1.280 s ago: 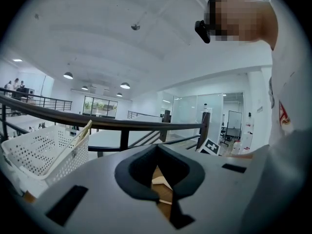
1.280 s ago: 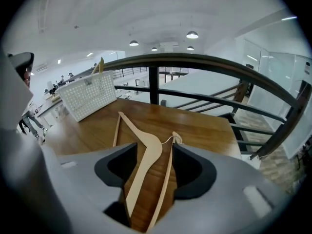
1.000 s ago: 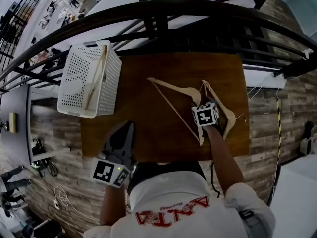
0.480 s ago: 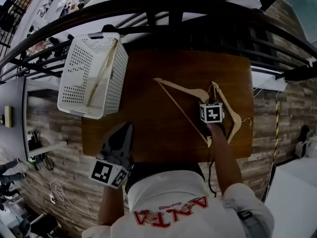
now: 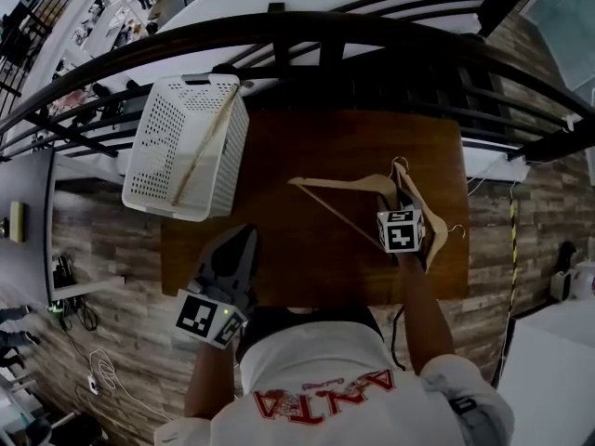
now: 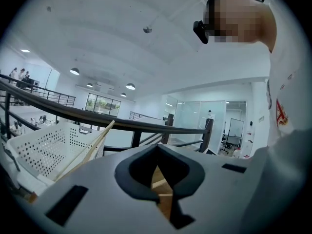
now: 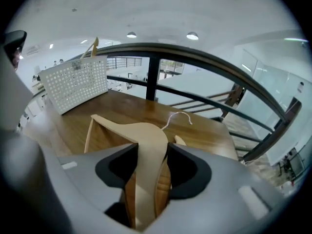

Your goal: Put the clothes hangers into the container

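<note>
1. The right gripper (image 7: pixel 152 147) had its fingers, just closing, clamped on a pale wooden clothes hanger (image 7: pixel 146 130); the left gripper (image 6: pixel 157 147) had its fingers together, empty.
2. The brown wooden bench (image 5: pixel 307 142) stood against a dark curved railing (image 5: pixel 279 28).
3. The white perforated plastic basket (image 5: pixel 153 156) at its left corner held one slanting wooden hanger (image 5: pixel 206 142).

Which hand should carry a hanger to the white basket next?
Right. The right tool has just been closing on a wooden hanger, gripped between its jaws. The left tool is shut and holds nothing.
</note>
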Available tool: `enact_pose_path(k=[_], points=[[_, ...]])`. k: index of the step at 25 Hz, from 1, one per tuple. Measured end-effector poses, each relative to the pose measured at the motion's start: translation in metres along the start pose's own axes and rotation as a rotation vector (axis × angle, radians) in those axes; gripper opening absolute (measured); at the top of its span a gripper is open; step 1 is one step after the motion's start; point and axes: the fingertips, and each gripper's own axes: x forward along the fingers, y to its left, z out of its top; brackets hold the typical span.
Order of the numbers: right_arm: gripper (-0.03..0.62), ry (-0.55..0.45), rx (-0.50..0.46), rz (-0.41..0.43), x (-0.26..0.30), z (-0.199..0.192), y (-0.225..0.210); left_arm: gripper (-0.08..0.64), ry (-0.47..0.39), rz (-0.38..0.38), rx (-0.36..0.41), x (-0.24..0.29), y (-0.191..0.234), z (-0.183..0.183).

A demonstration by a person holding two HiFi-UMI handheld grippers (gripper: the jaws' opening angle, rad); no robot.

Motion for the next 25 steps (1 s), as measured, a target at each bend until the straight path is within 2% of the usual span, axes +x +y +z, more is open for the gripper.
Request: enact_pose_path(k=[7, 12, 20, 25], points=[[0.184, -0.158, -0.072, -0.053, -0.065, 0.051, 0.001, 0.009, -0.065, -0.002, 0.031, -0.024, -0.005, 0.024], [0.184, -0.287, -0.131, -0.065, -0.112, 0.099, 0.005, 0.009, -0.1, 0.036, 0.026, -0.043, -0.001, 0.038], [0.184, -0.513, -0.27, -0.023, -0.186, 0.204, 0.04, 0.009, -0.183, 0.114, 0.023, -0.08, 0.028, 0.062], [0.184, -0.611, -0.394, 0.017, -0.212, 0.267, 0.084, 0.009, -0.216, 0.17, 0.009, -0.108, 0.057, 0.066]])
